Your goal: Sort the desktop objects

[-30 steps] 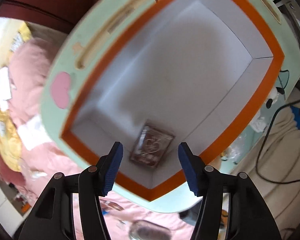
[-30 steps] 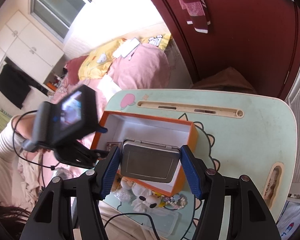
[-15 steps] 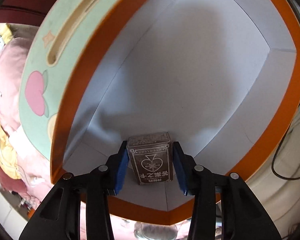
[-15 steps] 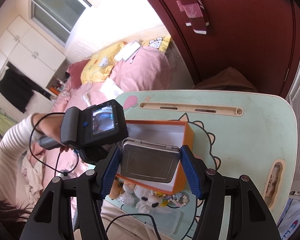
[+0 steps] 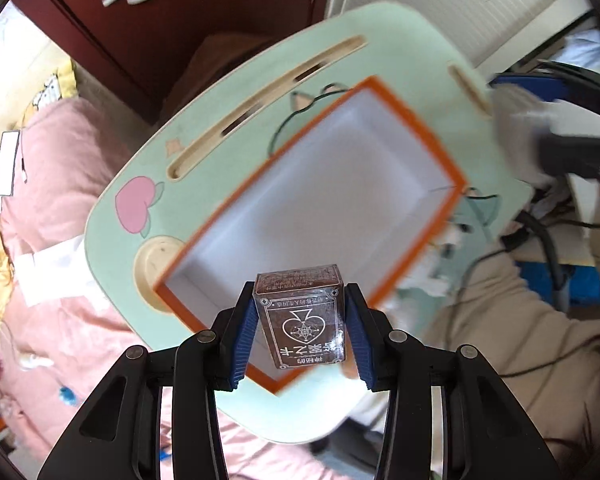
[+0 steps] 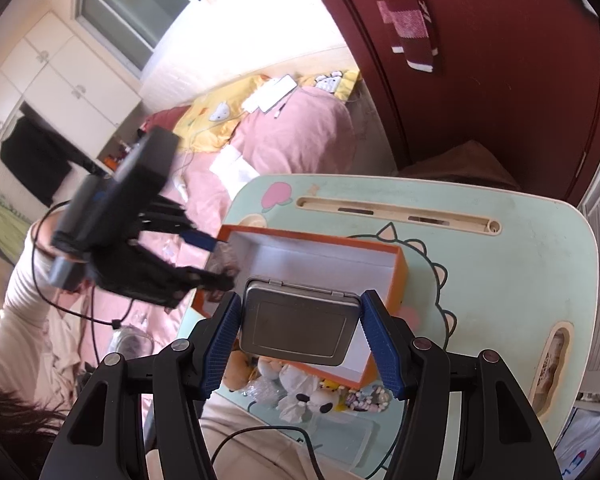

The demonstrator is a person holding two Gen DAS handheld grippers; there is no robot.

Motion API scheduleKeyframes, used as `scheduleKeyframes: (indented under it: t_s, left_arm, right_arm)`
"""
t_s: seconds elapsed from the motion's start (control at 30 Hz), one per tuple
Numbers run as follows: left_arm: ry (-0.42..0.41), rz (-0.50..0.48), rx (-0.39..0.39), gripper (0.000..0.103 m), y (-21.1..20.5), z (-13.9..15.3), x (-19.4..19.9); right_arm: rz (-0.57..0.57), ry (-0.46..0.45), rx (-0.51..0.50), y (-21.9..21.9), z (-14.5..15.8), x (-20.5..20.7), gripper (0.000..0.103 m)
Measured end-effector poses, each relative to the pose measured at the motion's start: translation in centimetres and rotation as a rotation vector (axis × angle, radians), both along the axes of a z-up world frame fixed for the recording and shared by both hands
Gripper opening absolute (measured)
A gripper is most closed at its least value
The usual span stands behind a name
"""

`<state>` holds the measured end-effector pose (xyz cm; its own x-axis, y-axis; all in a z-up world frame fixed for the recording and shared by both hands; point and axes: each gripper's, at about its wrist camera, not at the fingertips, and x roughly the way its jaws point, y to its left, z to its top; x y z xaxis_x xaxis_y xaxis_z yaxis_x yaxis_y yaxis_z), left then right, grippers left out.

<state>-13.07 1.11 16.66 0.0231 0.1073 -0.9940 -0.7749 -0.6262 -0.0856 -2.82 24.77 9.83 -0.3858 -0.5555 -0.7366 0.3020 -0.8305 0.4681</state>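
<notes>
A: Which step did the figure show?

B: The left gripper [image 5: 300, 334] pinched a brown card box [image 5: 302, 318], held above the near corner of the orange box [image 5: 412, 106] on the mint lap desk [image 5: 112, 240].

A: And the other?

B: The right gripper [image 6: 300, 328] clamped a grey metal tin [image 6: 298, 322] above the same box. Judged next: each item needed a chosen resting place before release.

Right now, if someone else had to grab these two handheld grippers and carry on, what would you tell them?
Left gripper: shut on the brown card box, lifted above the near corner of the orange box.
Right gripper: shut on the grey metal tin, held over the orange box's near edge.
The orange box looks empty and sits on the green lap table.
Plush toys lie at the table's near edge.
Left: place both held items, then sort the toys.
</notes>
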Motion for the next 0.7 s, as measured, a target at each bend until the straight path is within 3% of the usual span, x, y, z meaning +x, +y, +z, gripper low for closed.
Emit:
scheduleKeyframes:
  t_s: [0.03, 0.13, 0.37, 0.5, 0.7]
  left_arm:
    - [0.0, 0.003, 0.02, 0.044, -0.1, 0.2, 0.7]
    - [-0.013, 0.023, 0.081, 0.044, 3.6, -5.8, 4.0]
    - [-0.09, 0.124, 0.243, 0.044, 3.6, -9.8, 5.9]
    - [-0.037, 0.218, 0.263, 0.044, 2.8, -11.7, 6.7]
    - [-0.013, 0.243, 0.229, 0.044, 3.2, -13.5, 7.4]
  right_arm:
    - [0.002, 0.005, 0.002, 0.0, 0.2, 0.4, 0.061]
    - [0.003, 0.014, 0.012, 0.1, 0.5, 1.8, 0.061]
    - [-0.058, -0.021, 0.087, 0.7, -2.3, 5.4, 0.061]
    - [-0.125, -0.078, 0.153, 1.2, -5.7, 6.5, 0.061]
    - [-0.165, -0.161, 0.194, 1.1, -10.0, 6.8, 0.061]
